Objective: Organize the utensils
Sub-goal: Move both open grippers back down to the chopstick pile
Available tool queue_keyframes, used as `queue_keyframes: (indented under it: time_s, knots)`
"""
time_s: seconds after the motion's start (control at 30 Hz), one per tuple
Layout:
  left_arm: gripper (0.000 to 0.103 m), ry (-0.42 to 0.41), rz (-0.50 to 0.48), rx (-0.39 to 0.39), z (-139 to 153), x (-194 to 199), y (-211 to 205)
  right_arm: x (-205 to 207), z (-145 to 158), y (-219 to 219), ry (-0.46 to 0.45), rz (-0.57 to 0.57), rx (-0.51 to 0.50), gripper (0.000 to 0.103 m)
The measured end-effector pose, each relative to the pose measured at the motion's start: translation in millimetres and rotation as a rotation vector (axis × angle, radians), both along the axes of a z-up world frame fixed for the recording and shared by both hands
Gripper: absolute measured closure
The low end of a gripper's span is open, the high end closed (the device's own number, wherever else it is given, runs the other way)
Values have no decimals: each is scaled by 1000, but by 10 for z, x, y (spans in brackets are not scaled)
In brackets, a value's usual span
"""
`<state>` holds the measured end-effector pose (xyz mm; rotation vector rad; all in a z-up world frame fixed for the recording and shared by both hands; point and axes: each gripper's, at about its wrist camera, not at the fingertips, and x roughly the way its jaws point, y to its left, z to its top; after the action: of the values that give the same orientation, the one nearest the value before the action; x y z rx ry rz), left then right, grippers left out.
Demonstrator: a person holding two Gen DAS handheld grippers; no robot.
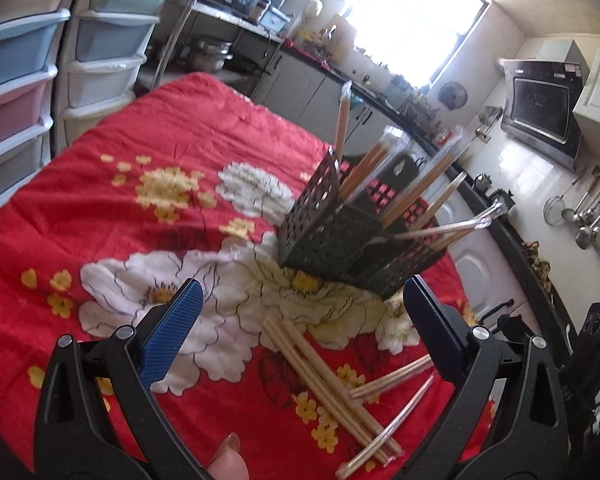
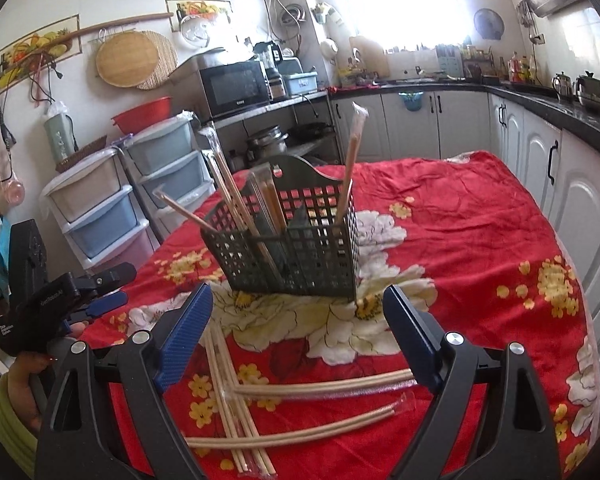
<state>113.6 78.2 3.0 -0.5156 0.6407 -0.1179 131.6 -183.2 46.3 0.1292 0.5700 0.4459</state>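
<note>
Loose chopsticks [image 2: 236, 404]: lying crossed on the red floral cloth [image 2: 480, 240], just ahead of both claws, some in clear sleeves.
Right gripper [image 2: 296, 340]: hanging over the pile with jaws spread wide, pinching nothing.
Left gripper [image 1: 300, 320]: hovering likewise, jaws spread and empty.
Black basket [image 2: 296, 252]: standing beyond the pile, already holding several sticks leaning outward.
Step in hand: judging by the pose, picking up a pair.
Doing it well: straddling one pair across its length, closing near mid-shaft, avoiding the crossing neighbours.
</note>
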Motion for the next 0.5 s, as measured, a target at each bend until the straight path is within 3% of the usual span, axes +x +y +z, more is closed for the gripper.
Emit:
queue_keyframes:
  time_s: [0.33, 0.5]
  knots:
    - [12, 87, -41, 83, -233, 56, -130, 31, -224, -70, 71, -20, -18, 19]
    - [30, 128, -66, 80, -355, 86, -158, 55, -284, -126, 92, -35, -25, 19]
